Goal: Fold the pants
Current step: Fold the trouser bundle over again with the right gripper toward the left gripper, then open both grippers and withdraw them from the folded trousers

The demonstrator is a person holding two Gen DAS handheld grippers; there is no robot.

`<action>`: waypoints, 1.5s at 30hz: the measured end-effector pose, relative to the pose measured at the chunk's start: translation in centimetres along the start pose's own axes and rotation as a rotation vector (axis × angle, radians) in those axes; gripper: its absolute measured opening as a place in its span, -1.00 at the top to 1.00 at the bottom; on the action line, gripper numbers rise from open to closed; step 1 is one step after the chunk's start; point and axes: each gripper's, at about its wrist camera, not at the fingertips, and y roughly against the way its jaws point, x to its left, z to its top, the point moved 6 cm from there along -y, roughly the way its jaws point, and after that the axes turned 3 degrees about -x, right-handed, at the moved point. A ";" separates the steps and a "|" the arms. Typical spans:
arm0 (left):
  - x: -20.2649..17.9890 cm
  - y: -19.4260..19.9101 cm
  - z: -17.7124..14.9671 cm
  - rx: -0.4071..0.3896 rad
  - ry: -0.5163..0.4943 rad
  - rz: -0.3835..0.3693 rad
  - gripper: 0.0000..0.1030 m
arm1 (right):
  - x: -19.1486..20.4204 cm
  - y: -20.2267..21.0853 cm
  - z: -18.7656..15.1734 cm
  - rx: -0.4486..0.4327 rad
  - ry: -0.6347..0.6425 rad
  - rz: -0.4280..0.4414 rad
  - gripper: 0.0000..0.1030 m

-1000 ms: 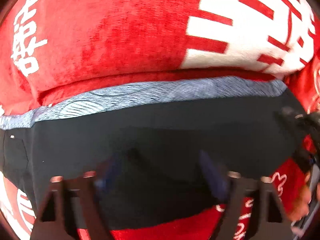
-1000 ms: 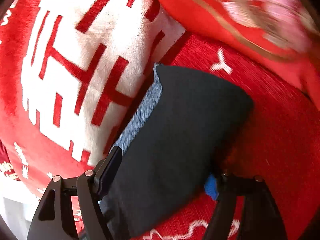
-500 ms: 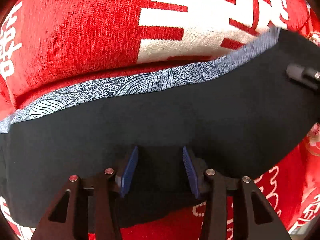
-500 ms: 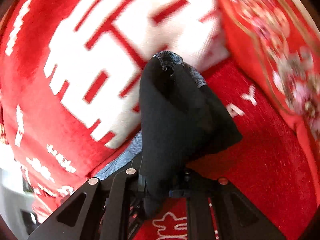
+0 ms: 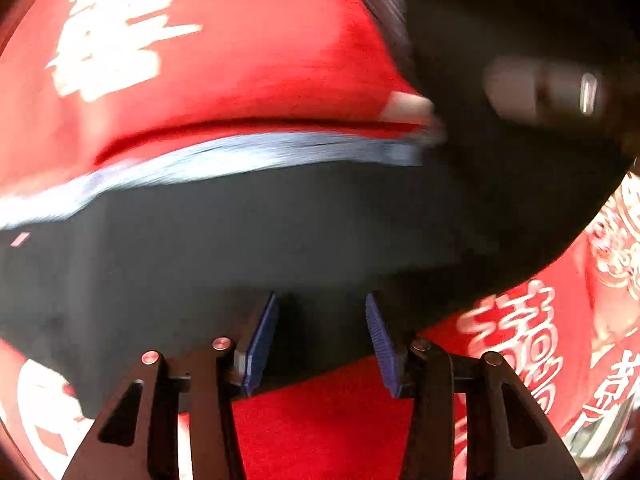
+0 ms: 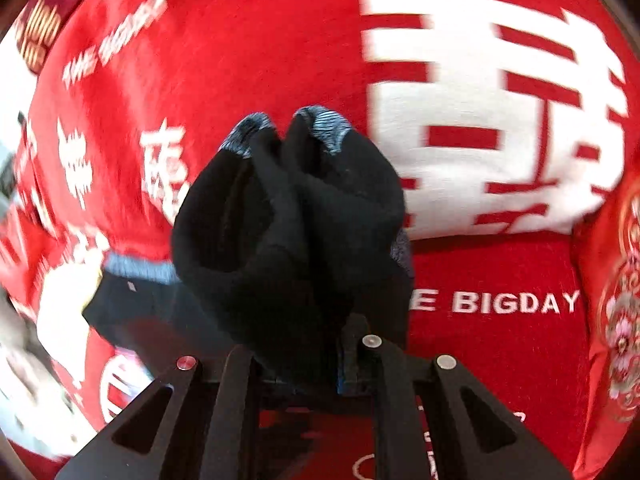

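Observation:
The black pants (image 5: 248,236) with a grey-blue patterned band (image 5: 224,156) lie on a red cloth. My left gripper (image 5: 320,340) has its blue pads (image 5: 260,340) apart around the pants' near edge. My right gripper (image 6: 298,364) is shut on a bunched end of the pants (image 6: 296,220), lifted above the cloth. That lifted end fills the upper right of the left wrist view (image 5: 520,160), blurred. The right fingertips are hidden by fabric.
The red cloth (image 6: 248,48) carries large white characters (image 6: 480,104) and the words "BIGDAY" (image 6: 516,302). A red embroidered cushion (image 6: 616,312) lies at the right edge.
My right gripper has carried the bunched pants end up and to the left over the rest of the pants. The left gripper has stayed at the near edge, its jaws slightly wider.

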 end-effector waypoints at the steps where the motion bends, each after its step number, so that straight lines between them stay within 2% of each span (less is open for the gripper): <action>1: 2.6 0.9 -0.4 0.006 0.037 0.038 -0.41 | 1.3 -0.7 -0.5 0.009 0.029 -0.018 0.68; 2: 4.9 1.7 -0.6 0.000 0.069 0.076 -0.64 | 2.4 -1.3 -1.3 0.018 0.056 -0.037 0.65; 6: 12.3 3.6 -2.0 0.023 0.158 0.162 -0.63 | 7.4 -6.2 -4.4 0.090 0.149 -0.117 0.51; 8: 15.5 3.9 -2.1 0.035 0.195 0.199 -0.63 | 9.2 -8.3 -6.8 0.137 0.220 -0.196 0.45; 10: 17.1 4.0 -2.0 0.039 0.210 0.210 -0.63 | 10.5 -9.7 -8.7 0.157 0.328 -0.295 0.33; 12: 17.3 4.6 -1.8 0.030 0.205 0.205 -0.63 | 11.7 -9.5 -9.5 0.142 0.396 -0.302 -0.05; 14: 17.4 5.2 -1.6 0.019 0.186 0.181 -0.63 | 12.7 -7.8 -10.1 0.125 0.402 -0.207 -0.23; 15: 17.9 4.7 -1.3 0.018 0.177 0.157 -0.63 | 12.9 -7.0 -10.4 0.120 0.405 -0.187 -0.25; 17: 16.0 5.4 -1.0 0.020 0.161 0.083 -0.63 | 12.1 -5.1 -10.6 0.117 0.383 -0.163 -0.25; 20: 13.8 5.2 2.2 0.027 0.128 -0.054 -0.63 | 9.6 -3.1 -10.9 0.135 0.246 -0.113 -0.25; 22: 11.4 4.7 3.0 0.043 0.103 -0.134 -0.63 | 7.4 -2.2 -10.9 0.161 0.145 -0.102 -0.25; 25: 9.3 3.0 4.0 0.075 0.076 -0.189 -0.63 | 4.7 -1.8 -11.4 0.184 0.030 -0.084 -0.25; 28: 8.3 1.2 4.2 0.101 0.068 -0.196 -0.61 | 3.3 -2.0 -12.0 0.207 -0.053 -0.054 -0.25; 30: 8.4 -0.7 4.2 0.123 0.070 -0.218 -0.13 | 2.5 -1.7 -12.5 0.213 -0.095 -0.040 -0.25; 31: 8.0 -1.0 4.4 0.134 0.066 -0.221 -0.02 | 2.1 -1.7 -12.6 0.212 -0.113 -0.033 -0.24; 32: 8.6 -2.4 4.3 0.147 0.057 -0.219 0.13 | 1.9 -1.6 -12.7 0.210 -0.122 -0.027 -0.16; 34: 7.9 -2.6 4.1 0.174 0.034 -0.218 0.50 | 1.6 -1.3 -13.0 0.214 -0.141 -0.011 -0.03; 35: 7.7 -2.4 4.1 0.186 0.033 -0.234 0.68 | 1.5 -1.2 -13.1 0.218 -0.151 -0.002 0.10; 36: 7.7 -1.8 4.1 0.186 0.036 -0.254 0.69 | 1.3 -1.2 -13.2 0.225 -0.163 0.007 0.20; 38: 7.3 0.1 4.6 0.142 0.003 -0.282 0.70 | 0.7 -0.8 -13.2 0.231 -0.190 0.018 0.25; 39: 7.2 0.7 4.5 0.127 -0.025 -0.267 0.91 | 0.5 -0.5 -13.1 0.226 -0.197 0.019 0.25; 40: 7.4 1.1 4.1 0.125 -0.057 -0.239 0.90 | 0.2 -0.1 -12.9 0.219 -0.201 0.018 0.25; 43: 8.8 -0.6 1.7 0.191 -0.045 -0.199 0.90 | -0.3 0.1 -13.0 0.220 -0.208 0.019 0.25; 45: 9.3 -1.6 0.5 0.199 -0.033 -0.198 0.90 | -0.4 -0.2 -13.3 0.232 -0.212 0.022 0.25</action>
